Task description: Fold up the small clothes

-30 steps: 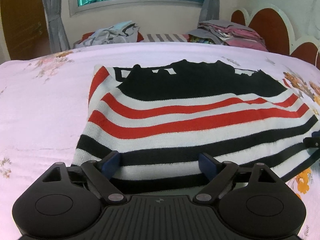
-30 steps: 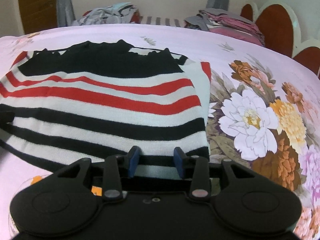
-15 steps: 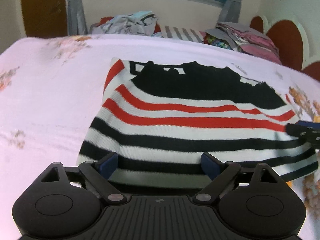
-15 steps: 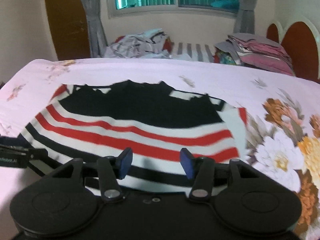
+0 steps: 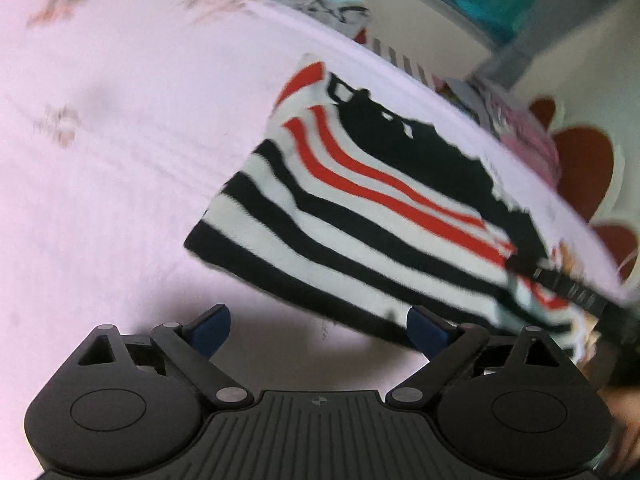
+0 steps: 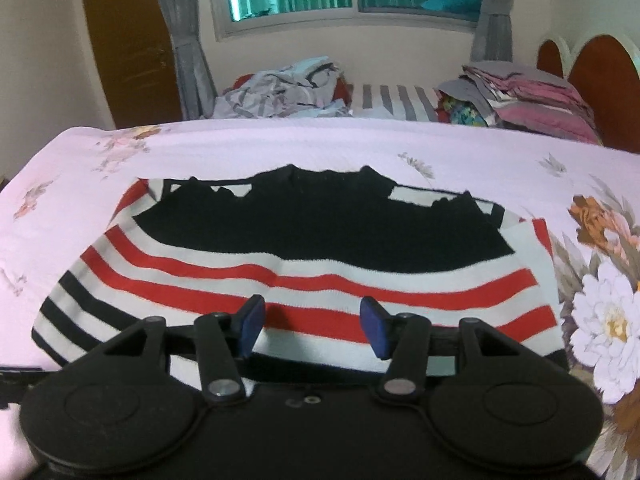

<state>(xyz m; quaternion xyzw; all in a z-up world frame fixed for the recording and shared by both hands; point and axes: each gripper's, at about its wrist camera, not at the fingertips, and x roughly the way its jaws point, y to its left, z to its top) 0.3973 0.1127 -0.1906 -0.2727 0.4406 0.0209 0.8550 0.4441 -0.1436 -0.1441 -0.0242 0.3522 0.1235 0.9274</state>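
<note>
A black, white and red striped sweater (image 5: 380, 208) (image 6: 320, 240) lies folded flat on the pink bed sheet (image 5: 120, 160). My left gripper (image 5: 318, 330) hovers tilted off the sweater's near left corner, over bare sheet. Its jaws are opening, and nothing is between them. The right fingertip (image 5: 426, 332) stands just at the hem. My right gripper (image 6: 313, 326) hangs open above the sweater's lower stripes with nothing pinched. Part of the right gripper (image 5: 560, 284) shows as a black bar over the sweater's right end in the left wrist view.
A loose heap of clothes (image 6: 280, 88) and a stack of folded clothes (image 6: 528, 96) sit beyond the bed's far edge. A red headboard (image 6: 600, 80) rises at the right. Large flower prints (image 6: 612, 320) cover the sheet to the right of the sweater.
The left gripper rolled and slid left off the sweater's hem, its jaws spreading wider. The right gripper rose, moved left over the sweater and opened wider. The sweater stayed flat.
</note>
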